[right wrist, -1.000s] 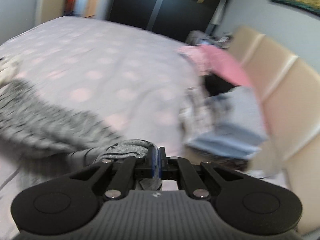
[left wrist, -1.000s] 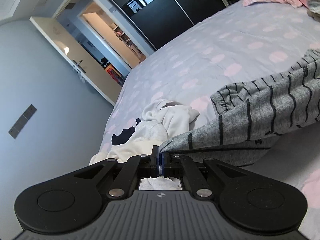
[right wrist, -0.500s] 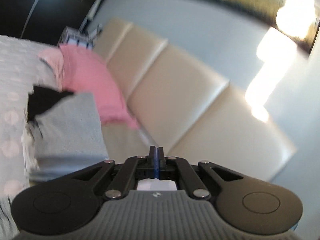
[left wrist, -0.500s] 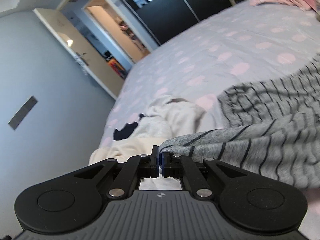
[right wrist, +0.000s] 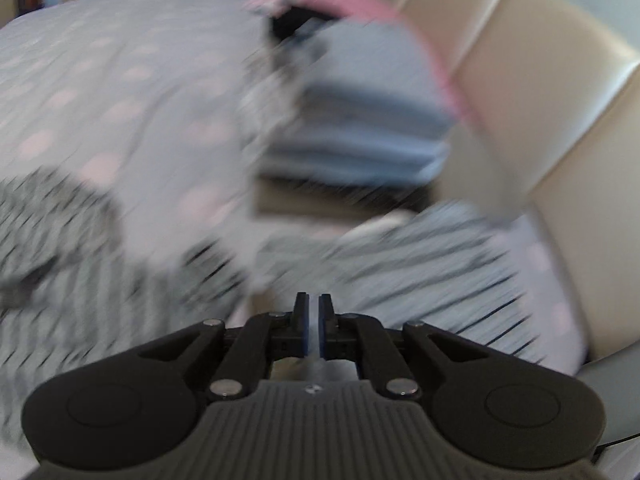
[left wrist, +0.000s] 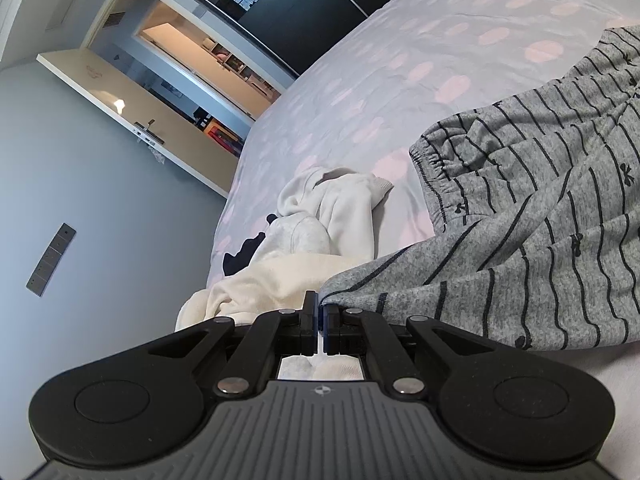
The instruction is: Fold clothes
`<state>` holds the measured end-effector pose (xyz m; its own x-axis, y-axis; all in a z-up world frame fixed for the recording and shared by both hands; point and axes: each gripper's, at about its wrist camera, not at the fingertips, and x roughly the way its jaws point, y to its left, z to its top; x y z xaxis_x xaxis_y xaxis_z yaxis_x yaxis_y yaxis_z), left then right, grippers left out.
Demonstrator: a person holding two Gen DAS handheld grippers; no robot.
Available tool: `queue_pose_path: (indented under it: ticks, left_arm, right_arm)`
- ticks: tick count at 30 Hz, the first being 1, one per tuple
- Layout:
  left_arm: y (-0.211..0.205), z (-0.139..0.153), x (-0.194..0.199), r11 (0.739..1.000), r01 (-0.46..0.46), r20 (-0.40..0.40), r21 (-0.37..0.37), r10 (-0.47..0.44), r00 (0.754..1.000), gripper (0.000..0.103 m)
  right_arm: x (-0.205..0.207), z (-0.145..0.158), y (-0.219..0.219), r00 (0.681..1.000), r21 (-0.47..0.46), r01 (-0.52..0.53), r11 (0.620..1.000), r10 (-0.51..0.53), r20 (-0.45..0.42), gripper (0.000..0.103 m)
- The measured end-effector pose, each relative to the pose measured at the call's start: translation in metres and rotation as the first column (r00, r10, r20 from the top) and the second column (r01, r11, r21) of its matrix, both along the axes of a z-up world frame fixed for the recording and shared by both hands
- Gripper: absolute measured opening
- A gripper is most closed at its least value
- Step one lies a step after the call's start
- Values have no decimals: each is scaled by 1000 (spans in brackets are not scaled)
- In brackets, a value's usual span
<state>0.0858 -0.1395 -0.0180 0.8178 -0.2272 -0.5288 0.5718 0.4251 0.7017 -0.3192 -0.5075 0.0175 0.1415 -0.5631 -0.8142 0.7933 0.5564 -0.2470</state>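
On the polka-dot bed [left wrist: 400, 60], your left tongs [left wrist: 320, 312] are clamped on a corner of the grey striped garment [left wrist: 540, 240], which lies spread across the cover to the right, beside a cream garment [left wrist: 332, 216]. Your right tongs [right wrist: 314, 316] are just parting, with nothing between the pads, above the blurred striped garment near a folded stack [right wrist: 360, 120] by the headboard [right wrist: 540, 100].
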Motion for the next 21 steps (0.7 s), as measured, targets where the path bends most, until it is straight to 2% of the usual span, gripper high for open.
queue_pose_path:
  ticks: [2,4,6,11,13,15,18,21]
  left_arm:
    - [0,-2,0,1000,0,-1,5,0,1000,1]
    - [0,-3,-1,1000,1,-2,10,-1,1000,1]
    - [-1,-3,-2,1000,4,-1,12,-4,1000,1]
    - [-3,-4,-5,1000,11,5,16,-11,1000,1]
    - [-5,-5,-6,1000,14,8,20,-15,1000,1]
    - [-5,-7,-7,999,15,11,28,-15,1000,1]
    - [-6,-10,-8,999,15,14,37,-15,1000,1]
    - [-7,-11,-8,999,18,17,42,-18,1000,1]
  right_arm:
    - [2,-19,14,1000,86,-29,996,28,5,6]
    - [4,-41,19,1000,147,-31,989,31,0,11]
    - [3,-56,22,1000,187,-14,982,15,-6,24]
    - [2,-91,12,999,244,51,969,-45,-27,24]
    - [1,-101,5,996,271,85,959,-77,-38,27]
    - [-1,-109,-3,994,319,109,941,-110,-14,36]
    - [3,-117,-7,990,342,123,932,-137,19,41]
    - [11,-125,-7,992,347,110,931,-125,19,42]
